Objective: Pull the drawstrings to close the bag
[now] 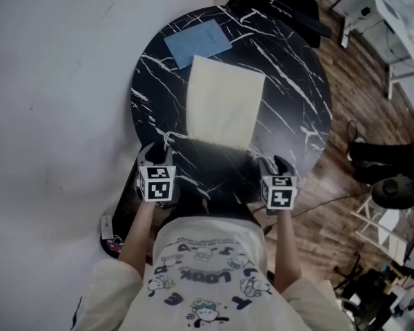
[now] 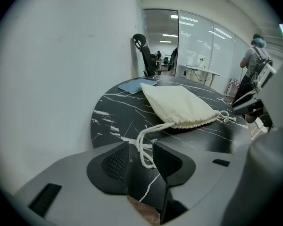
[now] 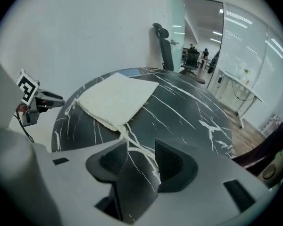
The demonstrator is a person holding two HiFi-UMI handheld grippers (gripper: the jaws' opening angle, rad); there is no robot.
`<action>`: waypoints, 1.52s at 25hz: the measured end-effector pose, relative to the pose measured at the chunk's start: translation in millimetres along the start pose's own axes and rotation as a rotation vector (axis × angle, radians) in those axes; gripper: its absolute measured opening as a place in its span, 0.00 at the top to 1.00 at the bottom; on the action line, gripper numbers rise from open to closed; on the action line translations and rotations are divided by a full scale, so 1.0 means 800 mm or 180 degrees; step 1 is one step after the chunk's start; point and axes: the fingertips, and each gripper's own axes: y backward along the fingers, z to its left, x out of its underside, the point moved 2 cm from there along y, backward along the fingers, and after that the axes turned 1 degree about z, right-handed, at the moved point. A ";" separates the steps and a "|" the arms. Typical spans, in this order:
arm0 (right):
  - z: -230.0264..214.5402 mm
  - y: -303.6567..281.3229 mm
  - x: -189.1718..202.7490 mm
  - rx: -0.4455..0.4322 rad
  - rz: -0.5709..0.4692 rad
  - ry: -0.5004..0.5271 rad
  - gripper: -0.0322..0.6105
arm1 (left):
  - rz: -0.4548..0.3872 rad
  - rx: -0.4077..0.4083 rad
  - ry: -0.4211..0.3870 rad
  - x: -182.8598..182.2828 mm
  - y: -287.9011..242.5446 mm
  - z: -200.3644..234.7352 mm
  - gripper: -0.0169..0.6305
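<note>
As two grippers [image 1: 156, 154] [image 1: 276, 164] gape, one bag [image 1: 224, 102]

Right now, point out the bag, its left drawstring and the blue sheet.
bag [image 1: 224, 102], head view, middle of cloth.
left drawstring [image 2: 154, 128], left gripper view, cord near bag mouth.
blue sheet [image 1: 196, 41], head view, centre.

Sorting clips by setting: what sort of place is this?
Probably an office: glass partitions, an office chair, and white desks beyond the marble table.
</note>
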 end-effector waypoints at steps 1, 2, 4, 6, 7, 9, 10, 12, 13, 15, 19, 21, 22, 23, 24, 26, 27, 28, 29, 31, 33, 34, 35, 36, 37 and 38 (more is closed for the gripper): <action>0.009 0.000 -0.010 -0.0062 -0.0049 0.0079 0.65 | -0.0055 0.0029 -0.0073 -0.009 0.003 -0.004 0.69; 0.019 -0.002 -0.018 -0.0114 -0.0073 0.0163 0.65 | -0.0098 0.0066 -0.0173 -0.018 0.003 -0.010 0.69; 0.037 -0.007 -0.033 -0.0201 -0.0066 0.0333 0.65 | -0.0131 0.0145 -0.0443 -0.034 0.000 -0.025 0.69; 0.054 -0.014 -0.044 -0.0310 -0.0031 0.0503 0.65 | -0.0133 0.0211 -0.0690 -0.046 -0.006 -0.038 0.69; 0.060 -0.018 -0.047 -0.0374 0.0009 0.0605 0.65 | -0.0138 0.0243 -0.0773 -0.051 -0.009 -0.044 0.69; 0.069 -0.028 -0.048 -0.0492 0.0146 0.0861 0.65 | -0.0106 0.0332 -0.0943 -0.058 -0.014 -0.054 0.69; 0.071 -0.033 -0.046 -0.0540 0.0241 0.0998 0.65 | -0.0064 0.0379 -0.1071 -0.059 -0.017 -0.059 0.69; 0.075 -0.043 -0.037 -0.0626 0.0437 0.1247 0.65 | 0.0021 0.0440 -0.1388 -0.056 -0.024 -0.066 0.68; 0.076 -0.048 -0.032 -0.0653 0.0520 0.1353 0.65 | 0.0054 0.0454 -0.1539 -0.055 -0.027 -0.068 0.68; 0.074 -0.055 -0.026 -0.0640 0.0639 0.1542 0.68 | 0.0108 0.0467 -0.1769 -0.052 -0.033 -0.071 0.68; 0.074 -0.065 -0.022 -0.0609 0.0756 0.1842 0.70 | 0.0198 0.0502 -0.1979 -0.052 -0.044 -0.075 0.68; 0.080 -0.066 -0.022 -0.0673 0.0784 0.1852 0.73 | 0.0303 0.0550 -0.2014 -0.049 -0.049 -0.076 0.68; 0.081 -0.067 -0.022 -0.0675 0.0801 0.1864 0.76 | 0.0361 0.0572 -0.2025 -0.047 -0.052 -0.077 0.68; 0.081 -0.067 -0.021 -0.0654 0.0817 0.1892 0.82 | 0.0421 0.0594 -0.2035 -0.045 -0.054 -0.077 0.68; 0.080 -0.068 -0.021 -0.0624 0.0836 0.1932 0.85 | 0.0487 0.0620 -0.2044 -0.042 -0.055 -0.078 0.68; 0.079 -0.069 -0.019 -0.0585 0.0879 0.2018 0.88 | 0.0620 0.0678 -0.2050 -0.038 -0.056 -0.079 0.69; 0.079 -0.069 -0.018 -0.0579 0.0891 0.2047 0.89 | 0.0667 0.0695 -0.2045 -0.036 -0.056 -0.079 0.75; 0.079 -0.068 -0.017 -0.0578 0.0891 0.2053 0.90 | 0.0692 0.0703 -0.2036 -0.035 -0.056 -0.080 0.82; 0.078 -0.067 -0.017 -0.0575 0.0882 0.2036 0.90 | 0.0699 0.0704 -0.2027 -0.035 -0.056 -0.080 0.84; 0.077 -0.066 -0.018 -0.0562 0.0858 0.1953 0.91 | 0.0699 0.0700 -0.2020 -0.035 -0.056 -0.082 0.86; 0.075 -0.065 -0.020 -0.0531 0.0828 0.1852 0.91 | 0.0742 0.0732 -0.2004 -0.034 -0.056 -0.084 0.88; 0.074 -0.065 -0.021 -0.0499 0.0803 0.1801 0.91 | 0.0778 0.0763 -0.1963 -0.033 -0.056 -0.085 0.88; 0.072 -0.064 -0.023 -0.0455 0.0769 0.1746 0.91 | 0.0814 0.0797 -0.1880 -0.033 -0.055 -0.085 0.89; 0.070 -0.063 -0.026 -0.0402 0.0732 0.1681 0.92 | 0.0845 0.0825 -0.1754 -0.033 -0.054 -0.085 0.89; 0.068 -0.062 -0.027 -0.0347 0.0695 0.1604 0.92 | 0.0869 0.0840 -0.1597 -0.033 -0.054 -0.084 0.90; 0.066 -0.061 -0.028 -0.0298 0.0664 0.1522 0.92 | 0.0884 0.0839 -0.1428 -0.034 -0.053 -0.083 0.90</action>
